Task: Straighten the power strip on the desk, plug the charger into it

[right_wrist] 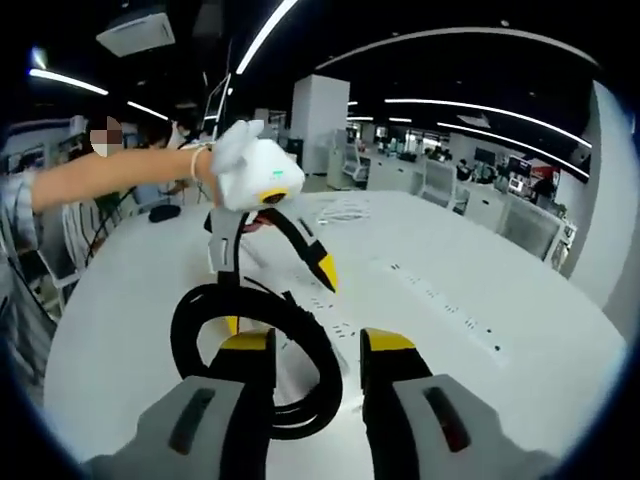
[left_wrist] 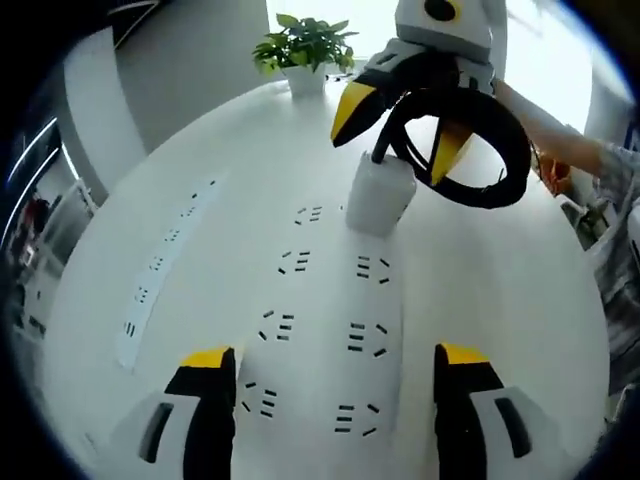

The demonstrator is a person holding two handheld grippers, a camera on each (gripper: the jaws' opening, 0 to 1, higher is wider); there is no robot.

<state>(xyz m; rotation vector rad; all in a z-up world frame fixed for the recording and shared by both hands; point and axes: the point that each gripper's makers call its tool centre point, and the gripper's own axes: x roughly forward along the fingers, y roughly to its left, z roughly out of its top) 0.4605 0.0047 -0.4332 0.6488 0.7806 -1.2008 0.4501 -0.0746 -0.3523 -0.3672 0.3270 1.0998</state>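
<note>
A wide white power strip (left_wrist: pixel 325 330) lies on the white table (left_wrist: pixel 500 300), running up between the jaws of my left gripper (left_wrist: pixel 335 365), which is open with nothing held. At the strip's far end my right gripper (left_wrist: pixel 395 140) comes down from above, shut on the top of a white charger (left_wrist: pixel 380 195). The charger's black coiled cable (left_wrist: pixel 485 150) hangs around the jaws. In the right gripper view the cable coil (right_wrist: pixel 250 345) loops in front of my right gripper (right_wrist: pixel 315 345). Beyond it, my left gripper (right_wrist: pixel 280 295) hovers over the strip (right_wrist: pixel 335 315).
A second, long thin power strip (left_wrist: pixel 165 265) (right_wrist: pixel 440 300) lies on the table beside the first. A potted plant (left_wrist: pixel 305 50) stands at the table's far edge. A person's arm (right_wrist: pixel 110 170) holds the left gripper. Desks and chairs stand behind the table.
</note>
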